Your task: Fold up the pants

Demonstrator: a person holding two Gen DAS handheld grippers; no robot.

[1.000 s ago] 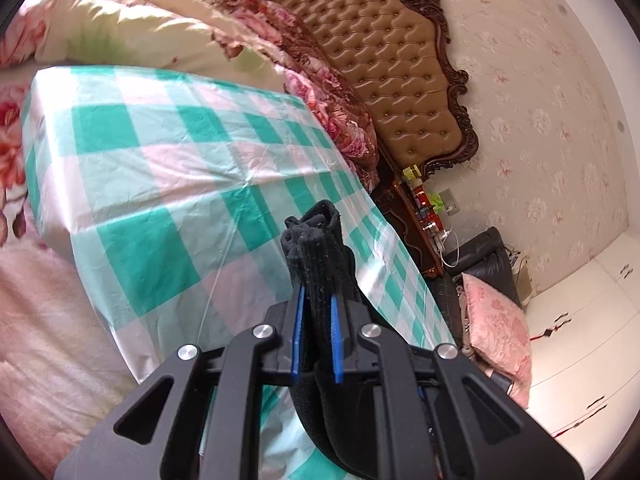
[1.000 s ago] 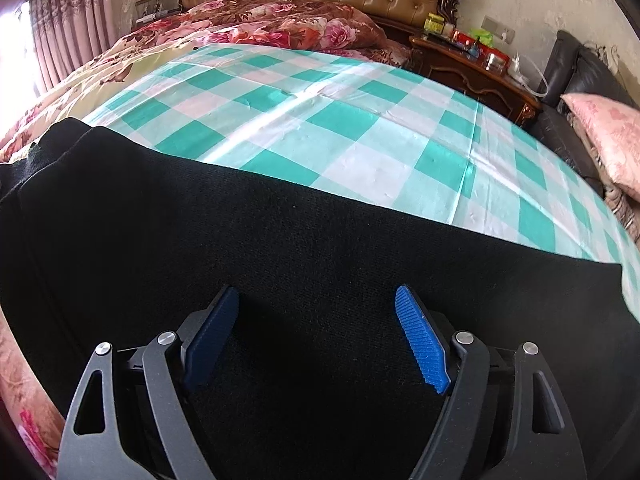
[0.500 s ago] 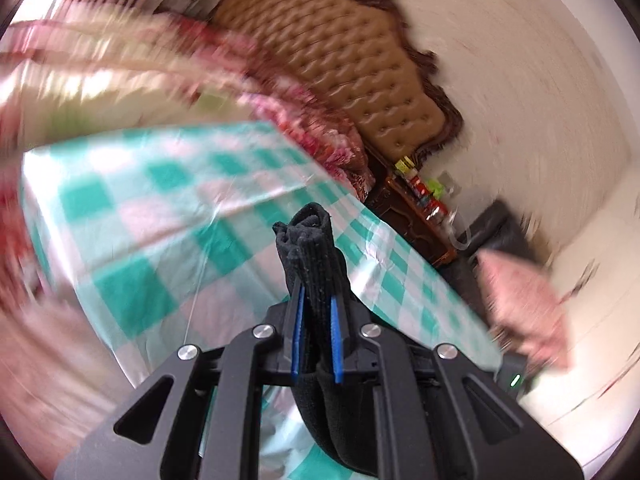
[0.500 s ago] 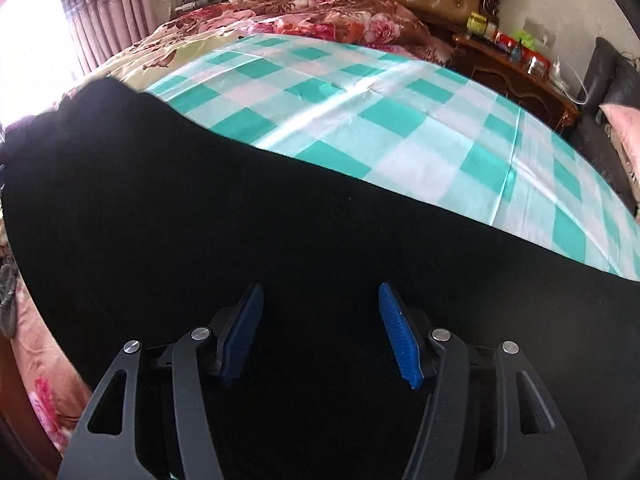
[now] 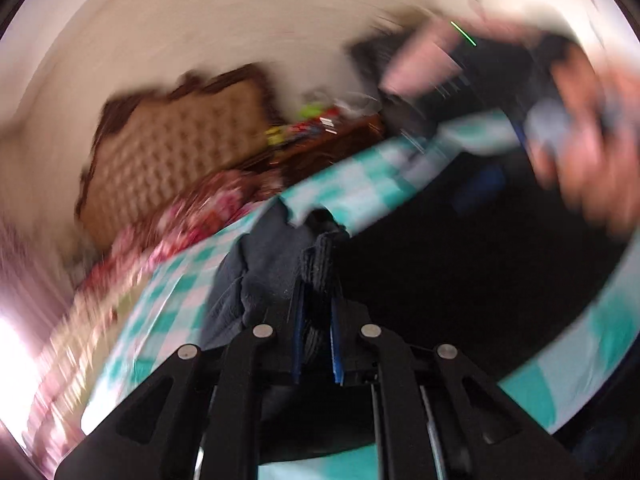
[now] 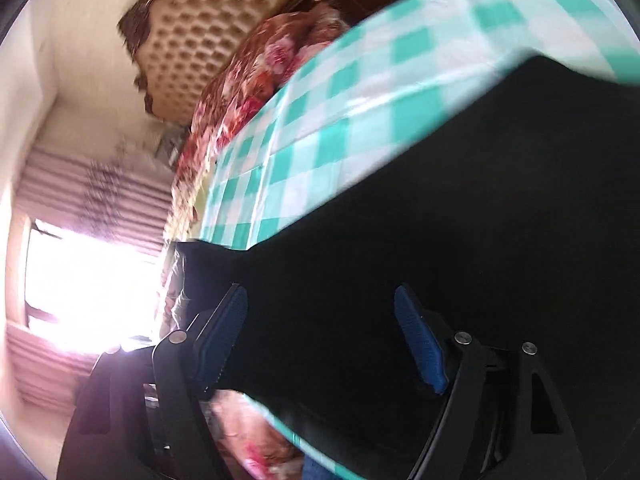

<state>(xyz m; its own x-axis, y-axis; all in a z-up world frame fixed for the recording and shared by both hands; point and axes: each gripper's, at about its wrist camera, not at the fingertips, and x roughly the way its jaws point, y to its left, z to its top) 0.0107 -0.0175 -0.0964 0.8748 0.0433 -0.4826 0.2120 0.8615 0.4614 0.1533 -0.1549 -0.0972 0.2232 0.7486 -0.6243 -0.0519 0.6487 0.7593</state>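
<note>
The black pants (image 5: 460, 272) lie spread on the green-and-white checked sheet (image 5: 360, 184). My left gripper (image 5: 316, 304) is shut on a bunched edge of the pants and holds it up. In the right wrist view the pants (image 6: 460, 240) fill the lower right, and my right gripper (image 6: 320, 332) is open above them, its blue pads (image 6: 420, 340) wide apart. The right gripper and the hand holding it show blurred at the upper right of the left wrist view (image 5: 560, 120).
A tufted brown headboard (image 6: 208, 32) and a floral quilt (image 6: 256, 80) are at the bed's head. A dark nightstand with small items (image 5: 320, 136) stands beside it. A bright window with pink curtains (image 6: 88, 272) is at the left. Both views are motion-blurred.
Both grippers have swung and tilted sharply. The left one has carried the pants edge over towards the spread fabric. The right gripper has opened wider again.
</note>
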